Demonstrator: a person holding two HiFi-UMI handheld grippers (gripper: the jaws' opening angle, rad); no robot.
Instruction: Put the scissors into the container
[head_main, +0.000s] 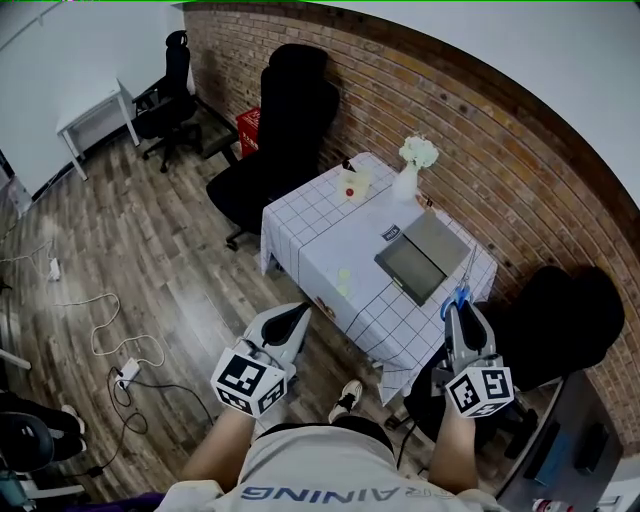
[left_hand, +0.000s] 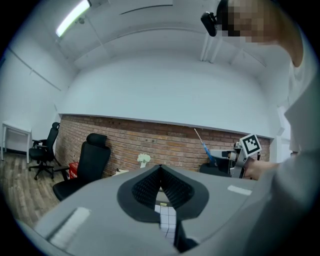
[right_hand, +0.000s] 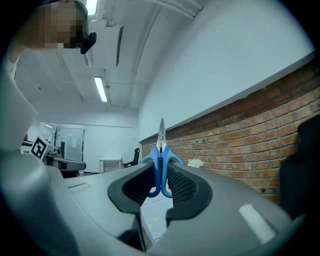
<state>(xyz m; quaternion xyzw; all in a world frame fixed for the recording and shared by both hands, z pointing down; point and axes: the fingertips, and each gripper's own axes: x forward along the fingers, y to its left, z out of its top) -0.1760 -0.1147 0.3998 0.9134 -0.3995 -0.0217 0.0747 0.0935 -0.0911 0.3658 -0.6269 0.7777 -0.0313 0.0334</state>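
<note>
Blue-handled scissors (right_hand: 161, 150) stand upright with the blades pointing up, and my right gripper (right_hand: 161, 167) is shut on their handles. In the head view the right gripper (head_main: 462, 308) holds the scissors (head_main: 459, 292) over the near right corner of the table (head_main: 320, 235). The container (head_main: 353, 183), a pale yellow cup, stands at the table's far side. My left gripper (head_main: 299, 313) hovers off the table's near left edge. Its jaws meet with nothing between them (left_hand: 160, 169). The left gripper view also catches the right gripper (left_hand: 226, 155) with the scissors (left_hand: 205, 148).
A white vase of flowers (head_main: 407, 178) and a grey laptop (head_main: 424, 256) share the checked tablecloth. A black office chair (head_main: 283, 135) stands behind the table and another (head_main: 565, 320) at the right. Cables and a power strip (head_main: 127, 372) lie on the wooden floor at the left.
</note>
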